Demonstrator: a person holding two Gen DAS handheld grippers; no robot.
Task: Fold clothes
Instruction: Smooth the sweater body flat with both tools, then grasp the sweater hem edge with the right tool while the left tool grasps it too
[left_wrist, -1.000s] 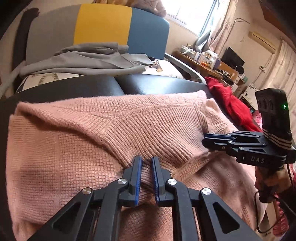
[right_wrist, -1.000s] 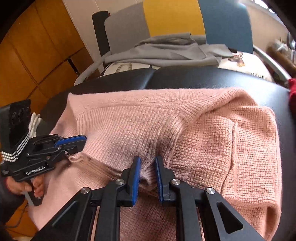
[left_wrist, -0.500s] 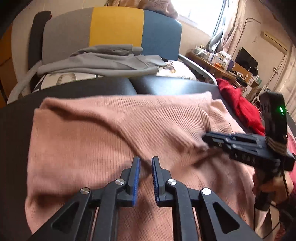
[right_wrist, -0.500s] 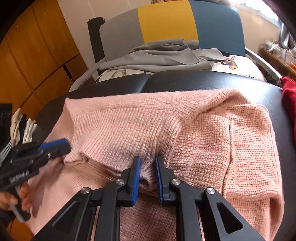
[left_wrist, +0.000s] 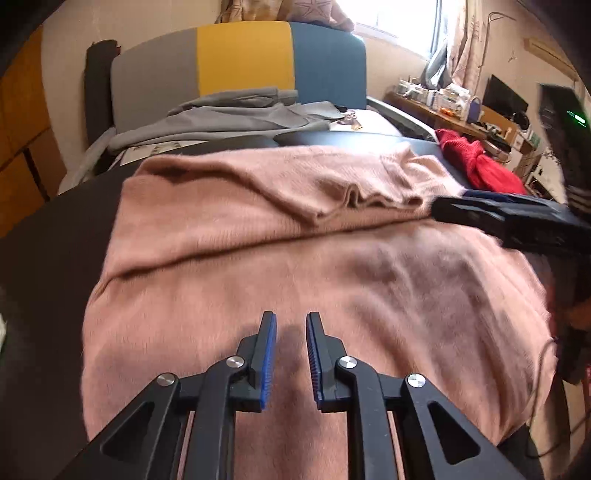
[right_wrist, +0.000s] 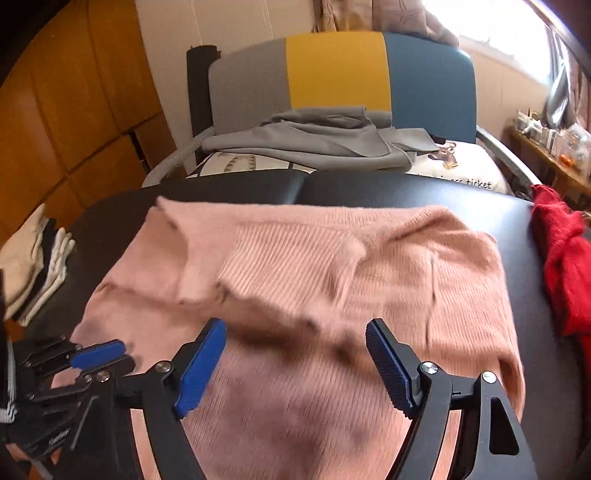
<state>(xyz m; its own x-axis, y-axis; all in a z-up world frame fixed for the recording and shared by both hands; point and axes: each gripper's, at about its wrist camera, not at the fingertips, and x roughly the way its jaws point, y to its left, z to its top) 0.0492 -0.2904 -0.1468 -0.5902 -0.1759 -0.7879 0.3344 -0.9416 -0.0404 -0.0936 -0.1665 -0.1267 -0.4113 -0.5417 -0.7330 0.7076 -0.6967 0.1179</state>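
A pink knitted sweater (left_wrist: 295, 258) (right_wrist: 369, 277) lies on the black padded table (right_wrist: 406, 188), its far part folded over onto itself in a loose ridge. My left gripper (left_wrist: 290, 317) hovers over the near half; its jaws are opening, the gap is narrow and nothing is between the pads. My right gripper (right_wrist: 295, 326) hangs above the near half too, its jaws opening wide with no cloth between them. Each gripper shows in the other's view: the right gripper (left_wrist: 461, 206) by the fold's right end, the left gripper (right_wrist: 98, 354) at the sweater's left edge.
A red garment (right_wrist: 565, 258) (left_wrist: 480, 162) lies at the table's right edge. A pile of folded pale and dark clothes (right_wrist: 33, 266) sits at the left edge. Behind the table, a grey garment (right_wrist: 314, 144) is draped on a grey, yellow and blue chair (right_wrist: 332, 74).
Both grippers have let go of the pinched sweater fold and drawn back and up. The right jaws have spread wide. The released fold now rests on the sweater's far half.
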